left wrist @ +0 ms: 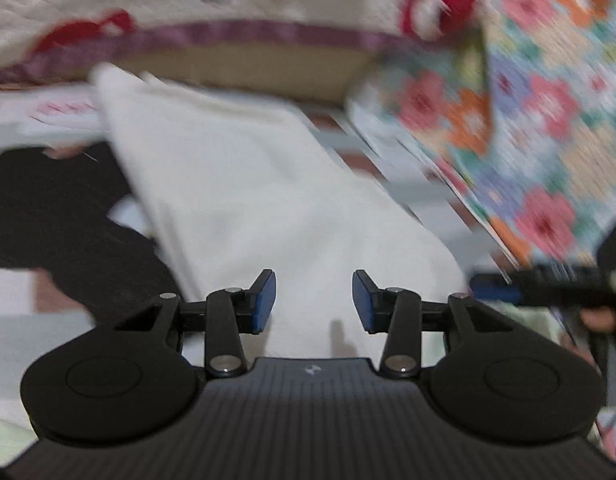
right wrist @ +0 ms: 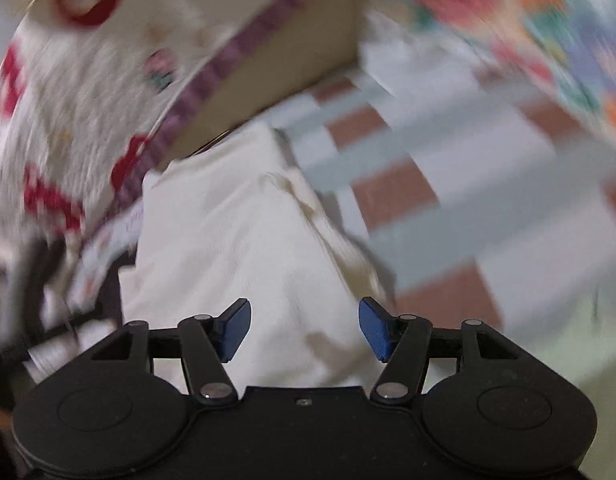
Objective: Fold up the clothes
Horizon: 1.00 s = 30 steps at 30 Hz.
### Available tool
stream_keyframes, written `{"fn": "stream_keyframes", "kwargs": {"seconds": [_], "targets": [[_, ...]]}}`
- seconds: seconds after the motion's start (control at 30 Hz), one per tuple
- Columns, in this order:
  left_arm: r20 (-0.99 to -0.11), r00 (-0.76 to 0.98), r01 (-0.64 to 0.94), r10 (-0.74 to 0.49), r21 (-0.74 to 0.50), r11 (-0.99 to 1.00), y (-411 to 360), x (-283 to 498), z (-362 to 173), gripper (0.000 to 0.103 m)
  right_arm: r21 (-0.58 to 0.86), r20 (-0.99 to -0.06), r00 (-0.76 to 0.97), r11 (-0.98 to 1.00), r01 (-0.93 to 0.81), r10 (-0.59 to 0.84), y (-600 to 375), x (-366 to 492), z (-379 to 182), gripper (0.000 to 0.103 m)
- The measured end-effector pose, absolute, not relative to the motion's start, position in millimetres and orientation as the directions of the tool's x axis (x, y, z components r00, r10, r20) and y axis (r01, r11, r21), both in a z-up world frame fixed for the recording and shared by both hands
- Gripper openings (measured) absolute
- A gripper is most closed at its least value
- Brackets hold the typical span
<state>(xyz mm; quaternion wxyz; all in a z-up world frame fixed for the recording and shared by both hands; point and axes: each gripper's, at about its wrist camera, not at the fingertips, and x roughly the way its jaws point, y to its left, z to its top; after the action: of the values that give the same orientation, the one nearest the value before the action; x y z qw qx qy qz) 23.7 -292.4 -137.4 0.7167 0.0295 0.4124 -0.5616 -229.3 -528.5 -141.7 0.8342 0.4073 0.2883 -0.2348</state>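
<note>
A folded white cloth lies on a checked sheet, stretching away from me in the left wrist view. My left gripper hovers open over its near end, nothing between the blue pads. In the right wrist view the same white cloth runs up the middle, and my right gripper stands open above its near end, empty. The right gripper also shows at the right edge of the left wrist view, beside the cloth's corner. Both views are blurred by motion.
A black garment lies left of the white cloth. A flowered fabric fills the right side. A quilted cover with red motifs and a purple trim runs across the back. The checked sheet spreads to the right.
</note>
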Motion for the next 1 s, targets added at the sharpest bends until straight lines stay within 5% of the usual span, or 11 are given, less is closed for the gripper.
{"fn": "stream_keyframes", "kwargs": {"seconds": [0.13,0.4,0.67,0.73,0.77,1.0], "targets": [[-0.741,-0.051,0.855,-0.669,-0.378,0.355,-302.8,18.5,-163.5,0.041,0.610,-0.681,0.719,0.437,0.661,-0.139,-516.1,-235.4,-157.5,0.065],[-0.743,-0.028,0.938,-0.669,-0.251,0.240,-297.4,4.0,-160.4,0.042,0.631,-0.690,0.708,0.350,0.692,-0.154,-502.7,-226.6,-182.9,0.065],[-0.697,-0.113,0.988,-0.708,-0.154,-0.006,-298.5,20.2,-134.3,0.049,0.756,-0.562,0.793,0.245,0.608,-0.234,-513.0,-223.9,-200.3,0.067],[-0.689,-0.139,0.988,-0.711,-0.148,-0.050,-296.0,22.4,-128.1,0.050,0.770,-0.529,0.812,0.264,0.582,-0.246,-508.8,-220.9,-205.0,0.051],[-0.694,-0.137,0.989,-0.707,-0.135,-0.059,-295.9,20.8,-124.6,0.050,0.767,-0.534,0.814,0.274,0.580,-0.229,-507.4,-217.0,-207.6,0.028],[-0.646,-0.163,0.975,-0.746,-0.220,-0.022,-292.2,6.7,-120.6,0.063,0.788,-0.483,0.850,0.319,0.527,-0.210,-509.1,-200.7,-184.6,0.015]]}}
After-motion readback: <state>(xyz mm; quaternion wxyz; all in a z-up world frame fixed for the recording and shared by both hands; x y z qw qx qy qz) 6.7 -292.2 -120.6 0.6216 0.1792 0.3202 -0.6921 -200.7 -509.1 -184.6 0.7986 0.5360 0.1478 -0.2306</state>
